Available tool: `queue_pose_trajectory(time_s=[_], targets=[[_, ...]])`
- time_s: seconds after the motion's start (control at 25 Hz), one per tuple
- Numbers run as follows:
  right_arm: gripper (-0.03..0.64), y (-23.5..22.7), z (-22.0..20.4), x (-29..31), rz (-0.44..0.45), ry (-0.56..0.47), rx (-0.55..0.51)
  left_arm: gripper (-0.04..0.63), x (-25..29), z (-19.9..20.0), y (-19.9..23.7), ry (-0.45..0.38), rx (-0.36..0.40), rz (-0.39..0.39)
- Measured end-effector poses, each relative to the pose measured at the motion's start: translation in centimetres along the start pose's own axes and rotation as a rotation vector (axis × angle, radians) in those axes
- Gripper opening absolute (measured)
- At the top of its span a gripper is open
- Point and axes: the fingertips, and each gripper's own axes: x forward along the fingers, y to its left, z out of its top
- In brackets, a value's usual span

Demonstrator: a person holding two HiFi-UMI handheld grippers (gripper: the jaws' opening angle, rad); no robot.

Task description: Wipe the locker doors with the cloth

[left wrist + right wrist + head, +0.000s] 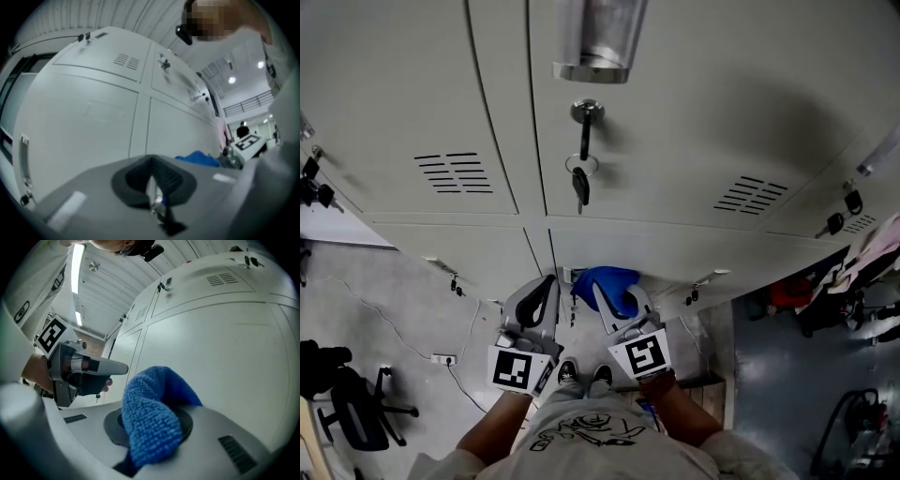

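Grey locker doors [694, 122] fill the head view, seen from above. My right gripper [617, 298] is shut on a blue cloth [605, 281], which bunches up just in front of a lower door [623, 251]; whether it touches the door I cannot tell. In the right gripper view the cloth [150, 427] bulges out of the jaws of the right gripper [157, 414], close to a door [220, 357]. My left gripper [542, 302] hangs beside it, shut with nothing in it. The left gripper view shows that gripper [152, 182] with its dark pads together, and the cloth [199, 158] off to the right.
A key [585, 120] sits in the lock of the upper door with a key bunch [580, 184] hanging from it, below a metal handle [595, 42]. Vent slots [455, 173] mark the doors. An office chair [352, 408] stands at lower left, hanging clothes [874, 251] at right.
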Motion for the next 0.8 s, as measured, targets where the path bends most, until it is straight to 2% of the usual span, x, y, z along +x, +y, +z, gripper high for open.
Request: queue_pose_trajectory(time_s=[0.24, 0.52, 0.68, 0.8], targets=[[0.023, 1.0, -4.8, 0.3, 0.007, 0.070, 0.032, 0.002, 0.1, -2.7, -0.3, 0.040, 0.023, -0.014], [0.023, 3.2, -9.3, 1.9, 0.057, 0.118, 0.046, 0.002, 0.4, -6.1, 0.4, 0.077, 0.014, 0.007], [0.023, 4.5, -10.9, 2.8, 0.097, 0.089, -0.003, 0.002, -0.3, -7.8, 0.1, 0.103, -0.004, 0.007], [0.023, 5.0, -11.3, 3.1, 0.107, 0.073, 0.007, 0.002, -0.9, -9.0, -0.1, 0.129, -0.013, 0.013]])
